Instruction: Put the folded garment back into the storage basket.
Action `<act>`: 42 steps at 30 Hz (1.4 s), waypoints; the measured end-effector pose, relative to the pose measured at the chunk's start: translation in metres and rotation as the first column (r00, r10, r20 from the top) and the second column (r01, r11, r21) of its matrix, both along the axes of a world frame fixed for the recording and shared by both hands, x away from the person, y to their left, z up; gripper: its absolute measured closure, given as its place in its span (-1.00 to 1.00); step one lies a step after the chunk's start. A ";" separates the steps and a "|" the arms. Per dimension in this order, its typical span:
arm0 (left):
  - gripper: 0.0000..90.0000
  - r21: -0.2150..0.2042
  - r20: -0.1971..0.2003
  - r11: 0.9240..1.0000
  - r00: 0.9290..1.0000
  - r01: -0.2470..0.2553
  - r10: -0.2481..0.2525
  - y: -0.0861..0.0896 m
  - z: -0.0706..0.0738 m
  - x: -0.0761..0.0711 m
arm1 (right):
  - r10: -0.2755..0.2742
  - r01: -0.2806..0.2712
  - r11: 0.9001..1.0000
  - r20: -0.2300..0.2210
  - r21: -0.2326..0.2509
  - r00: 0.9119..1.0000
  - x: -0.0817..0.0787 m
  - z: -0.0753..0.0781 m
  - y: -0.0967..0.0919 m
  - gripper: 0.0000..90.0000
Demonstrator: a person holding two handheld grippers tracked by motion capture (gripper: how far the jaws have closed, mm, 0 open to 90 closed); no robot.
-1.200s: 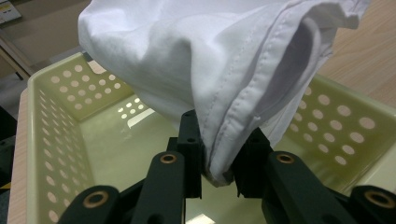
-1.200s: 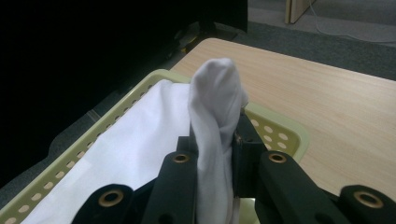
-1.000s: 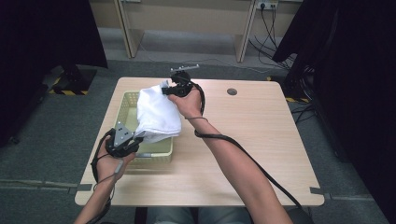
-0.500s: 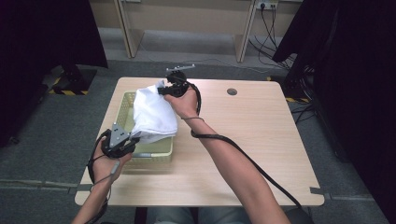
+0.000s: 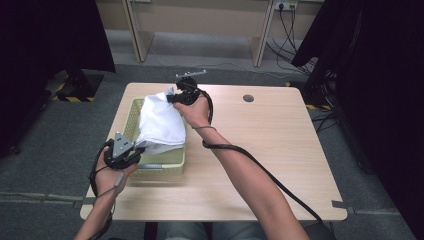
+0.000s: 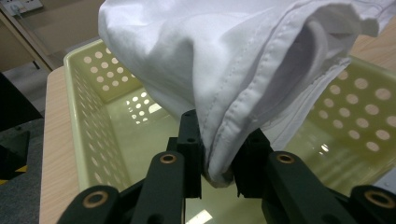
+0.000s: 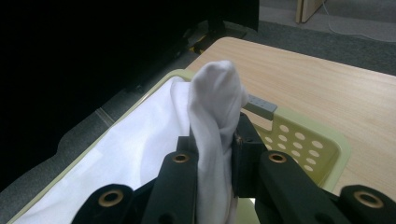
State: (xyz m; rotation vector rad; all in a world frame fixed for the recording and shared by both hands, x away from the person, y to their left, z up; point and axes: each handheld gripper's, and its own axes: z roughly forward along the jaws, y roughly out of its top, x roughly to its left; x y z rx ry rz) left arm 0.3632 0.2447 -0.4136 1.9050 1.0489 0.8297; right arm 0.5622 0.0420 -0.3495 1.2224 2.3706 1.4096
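Note:
A white cloth garment (image 5: pixel 159 122) hangs stretched above a pale yellow perforated basket (image 5: pixel 162 171) on the table's left side. My left gripper (image 5: pixel 139 148) is shut on the cloth's near hemmed edge (image 6: pixel 219 154), low over the basket's front. At the basket's far end my right gripper (image 5: pixel 172 98) is shut on a bunched fold of the same cloth (image 7: pixel 212 140), held higher. In the left gripper view the basket (image 6: pixel 88 112) looks bare underneath the cloth.
The wooden table (image 5: pixel 280 150) stretches bare to the right of the basket, with a round cable hole (image 5: pixel 248 98) near its far edge. A cable trails from the right forearm across the table. Dark screens stand left and right on the grey floor.
The cloth and both hands have shifted slightly; the left gripper holds its edge lower near the basket's front. Both grips are unchanged.

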 end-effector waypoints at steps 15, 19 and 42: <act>0.66 -0.004 -0.007 1.000 1.000 -0.019 0.019 0.007 -0.002 0.001 | 0.008 -0.008 1.000 -0.001 0.004 1.000 -0.001 0.000 0.006 0.81; 0.66 -0.002 -0.009 1.000 1.000 -0.025 0.025 0.009 -0.003 0.001 | 0.012 -0.012 1.000 -0.004 0.000 1.000 -0.001 0.000 0.008 0.81; 0.66 0.005 -0.013 0.999 0.999 -0.042 0.042 0.015 -0.004 0.001 | 0.017 -0.017 1.000 -0.007 0.000 1.000 -0.002 -0.003 0.015 0.81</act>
